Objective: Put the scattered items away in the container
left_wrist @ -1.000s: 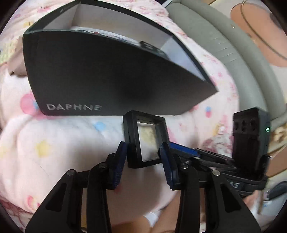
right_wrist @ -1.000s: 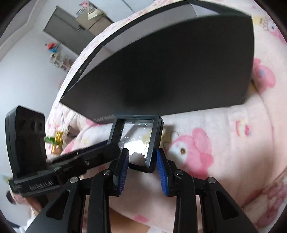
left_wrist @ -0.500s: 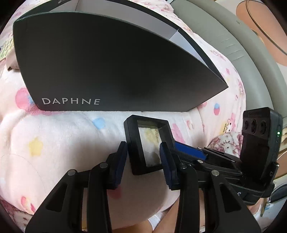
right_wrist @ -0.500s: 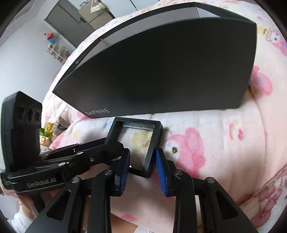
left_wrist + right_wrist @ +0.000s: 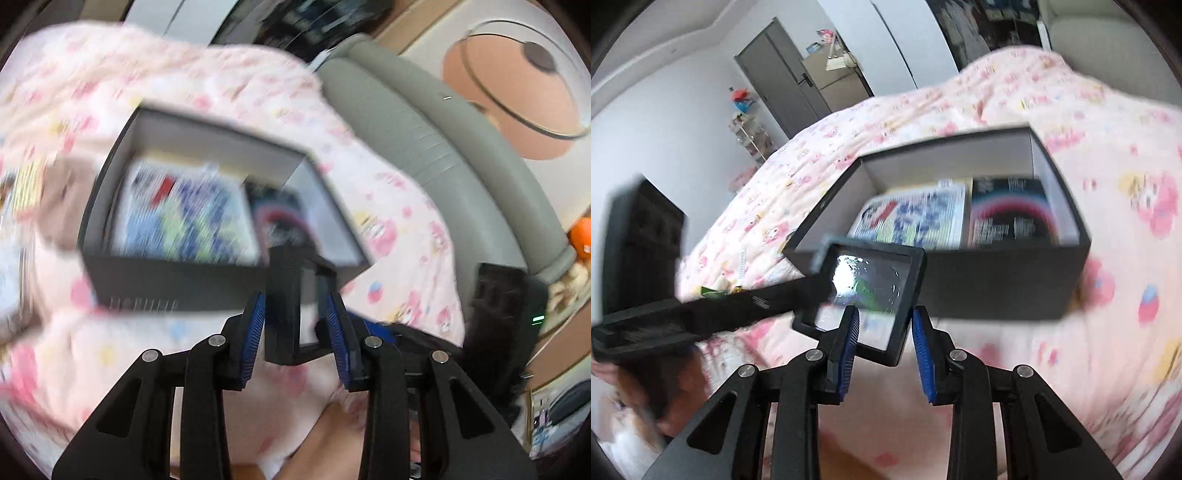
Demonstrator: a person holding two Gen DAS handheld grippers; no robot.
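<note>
Above the bed (image 5: 1071, 369), a frame (image 5: 871, 291) is held by both claws before the box (image 5: 997, 291). The left claw (image 5: 295, 332) is closing on it. The right claw (image 5: 882, 343) is clenched on its corner.

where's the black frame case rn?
Lifted off the pink blanket, the black frame case sits between both grippers' fingers, low centre in both wrist views, in front of the near wall of the open black box.

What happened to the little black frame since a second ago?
Both grippers lifted the black frame off the pink blanket to the black box, whose inside now shows. The left gripper is closing on it. The box stayed put; both grippers keep the frame between them.
</note>
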